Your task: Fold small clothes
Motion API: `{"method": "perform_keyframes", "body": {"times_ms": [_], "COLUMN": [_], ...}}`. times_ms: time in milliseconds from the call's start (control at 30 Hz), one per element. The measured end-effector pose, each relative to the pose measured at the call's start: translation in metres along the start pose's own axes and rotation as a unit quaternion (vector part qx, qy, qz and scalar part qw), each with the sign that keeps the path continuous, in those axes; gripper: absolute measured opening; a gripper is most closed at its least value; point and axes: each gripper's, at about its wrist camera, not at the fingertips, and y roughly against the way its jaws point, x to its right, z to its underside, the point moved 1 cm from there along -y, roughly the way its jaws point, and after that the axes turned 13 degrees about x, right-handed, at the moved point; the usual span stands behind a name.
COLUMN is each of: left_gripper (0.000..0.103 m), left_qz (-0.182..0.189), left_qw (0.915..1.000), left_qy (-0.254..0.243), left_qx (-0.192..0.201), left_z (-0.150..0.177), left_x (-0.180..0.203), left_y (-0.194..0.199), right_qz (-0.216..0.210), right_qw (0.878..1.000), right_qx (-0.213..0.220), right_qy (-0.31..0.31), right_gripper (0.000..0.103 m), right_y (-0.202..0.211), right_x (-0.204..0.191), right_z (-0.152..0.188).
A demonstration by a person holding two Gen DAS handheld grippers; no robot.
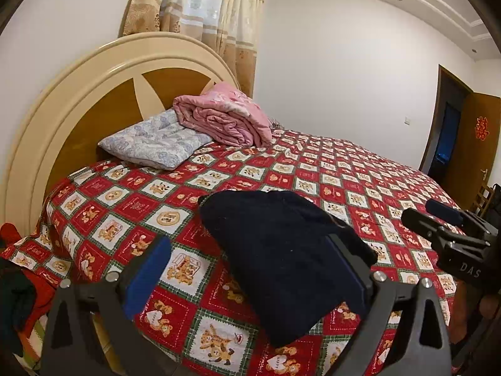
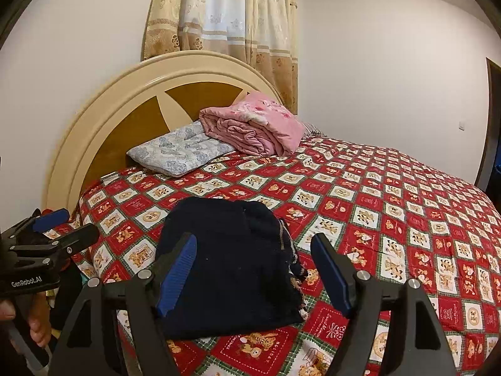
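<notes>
While both claws gape, dark garment (image 2: 231, 266) folded, bedspread (image 2: 391, 219)

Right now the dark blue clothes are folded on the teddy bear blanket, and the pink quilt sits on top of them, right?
Not quite. The pink quilt sits up by the headboard, partly on the pale blue pillow, not on the dark blue clothes. They do lie folded on the teddy bear blanket. The right wrist view shows it.

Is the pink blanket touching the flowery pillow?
Touching. The right wrist view shows the pink blanket lying on the pillow's far end, with no gap between them.
</notes>
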Motion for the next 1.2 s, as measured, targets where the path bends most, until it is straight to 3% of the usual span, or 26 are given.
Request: {"method": "perform_keyframes", "body": {"times_ms": [933,1200], "left_gripper": [0.103,0.103], "left_qz": [0.017,0.015], "left_qw": [0.9995,0.9996], "left_qy": [-0.019,-0.022], "left_qx": [0.020,0.009], "left_z": [-0.011,-0.009], "left_x": [0.009,0.010], "left_y": [0.007,0.002], "right_qz": [0.004,0.002], "right_qw": [1.000,1.000], "right_qx": [0.019,0.018], "right_qy": [-0.006,-0.007], "right_gripper": [0.076,0.076], "right_y": [0.009,0.009], "right_x": [-0.003,-0.005], "right_z": [-0.005,-0.005]}}
